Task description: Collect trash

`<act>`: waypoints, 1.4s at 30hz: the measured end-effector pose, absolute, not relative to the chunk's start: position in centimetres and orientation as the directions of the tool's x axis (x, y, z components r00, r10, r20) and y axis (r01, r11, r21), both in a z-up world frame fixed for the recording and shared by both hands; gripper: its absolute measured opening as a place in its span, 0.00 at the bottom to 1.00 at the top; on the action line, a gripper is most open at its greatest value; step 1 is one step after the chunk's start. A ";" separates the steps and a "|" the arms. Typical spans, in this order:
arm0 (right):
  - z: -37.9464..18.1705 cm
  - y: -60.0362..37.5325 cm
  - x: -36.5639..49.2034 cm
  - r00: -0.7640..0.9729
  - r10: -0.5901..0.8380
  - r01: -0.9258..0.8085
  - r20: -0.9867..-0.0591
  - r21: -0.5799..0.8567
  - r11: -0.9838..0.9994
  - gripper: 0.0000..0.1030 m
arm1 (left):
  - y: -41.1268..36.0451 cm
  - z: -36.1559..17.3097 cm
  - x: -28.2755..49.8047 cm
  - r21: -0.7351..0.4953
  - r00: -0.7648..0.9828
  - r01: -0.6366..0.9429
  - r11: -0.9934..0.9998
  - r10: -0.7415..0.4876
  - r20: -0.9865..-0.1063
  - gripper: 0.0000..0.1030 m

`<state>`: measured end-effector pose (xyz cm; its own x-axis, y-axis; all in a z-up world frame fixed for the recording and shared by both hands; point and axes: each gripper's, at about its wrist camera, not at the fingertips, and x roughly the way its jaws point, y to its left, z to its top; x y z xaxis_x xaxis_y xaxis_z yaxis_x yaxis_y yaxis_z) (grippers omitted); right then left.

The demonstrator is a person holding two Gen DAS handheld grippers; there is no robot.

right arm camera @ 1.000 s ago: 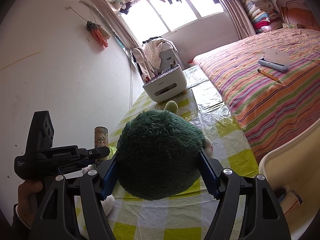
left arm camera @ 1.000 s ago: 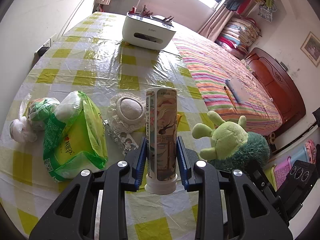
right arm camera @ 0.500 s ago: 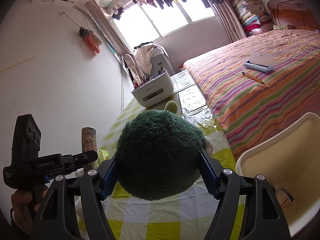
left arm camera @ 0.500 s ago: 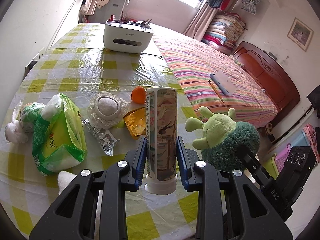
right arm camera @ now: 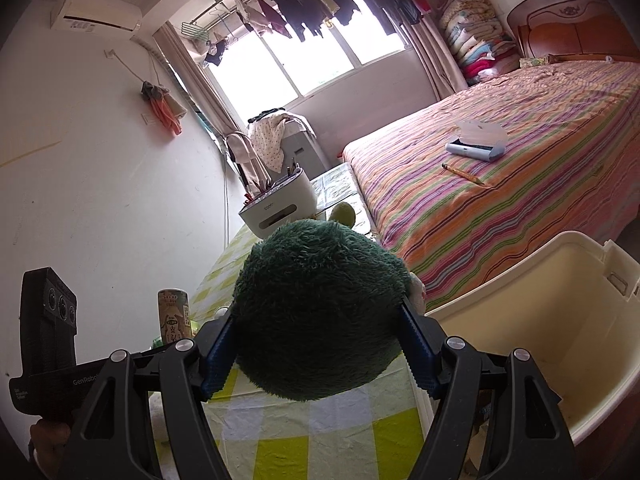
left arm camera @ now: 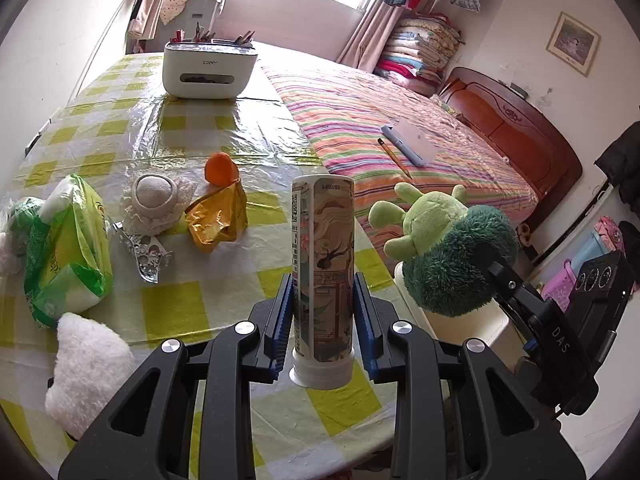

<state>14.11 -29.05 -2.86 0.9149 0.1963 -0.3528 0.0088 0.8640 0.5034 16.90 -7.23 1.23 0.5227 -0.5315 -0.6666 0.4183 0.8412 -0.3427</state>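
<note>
Left gripper fingers clamp the printed can low on its body, upright, lifted clear of the tabletop; likely kept vertical so nothing spills. Right gripper fingers are spread wide around the green plush toy, held at the tabletop edge just beside the cream bin, probably for dropping in.

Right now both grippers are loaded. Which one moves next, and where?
Probably the left gripper: carry its printed can right, over the cream bin, and let go. The can looks like trash, and the bin sits open beside the table edge. The right gripper is clamped on a green plush toy, hardly trash, so that likely goes back on the table.
</note>
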 end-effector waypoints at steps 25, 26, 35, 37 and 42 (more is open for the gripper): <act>-3.3 -34.2 11.0 0.926 -0.028 0.219 -0.375 0.475 0.852 0.67 | -14.9 -0.5 12.7 -0.326 0.446 0.555 0.765 -0.605 -0.660 0.27; -3.3 -34.4 10.9 0.924 -0.047 0.235 -0.380 0.466 0.853 0.67 | -15.1 -0.6 12.5 -0.319 0.446 0.561 0.764 -0.604 -0.661 0.27; -4.3 -36.2 10.9 0.895 -0.108 0.323 -0.432 0.463 0.825 0.68 | -17.0 -0.9 12.0 -0.314 0.426 0.582 0.750 -0.610 -0.668 0.27; -4.4 -36.4 10.8 0.893 -0.118 0.332 -0.434 0.459 0.824 0.69 | -17.2 -0.9 12.0 -0.310 0.425 0.586 0.749 -0.610 -0.669 0.27; -4.6 -36.8 10.5 0.888 -0.139 0.355 -0.439 0.460 0.814 0.71 | -17.9 -1.0 12.0 -0.300 0.420 0.595 0.746 -0.606 -0.675 0.27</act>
<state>10.52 -36.76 -4.60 0.8877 -0.1386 -0.4391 0.3545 0.8142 0.4597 12.05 -17.92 -1.00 0.4198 -0.6065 -0.6753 0.5947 0.7458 -0.3002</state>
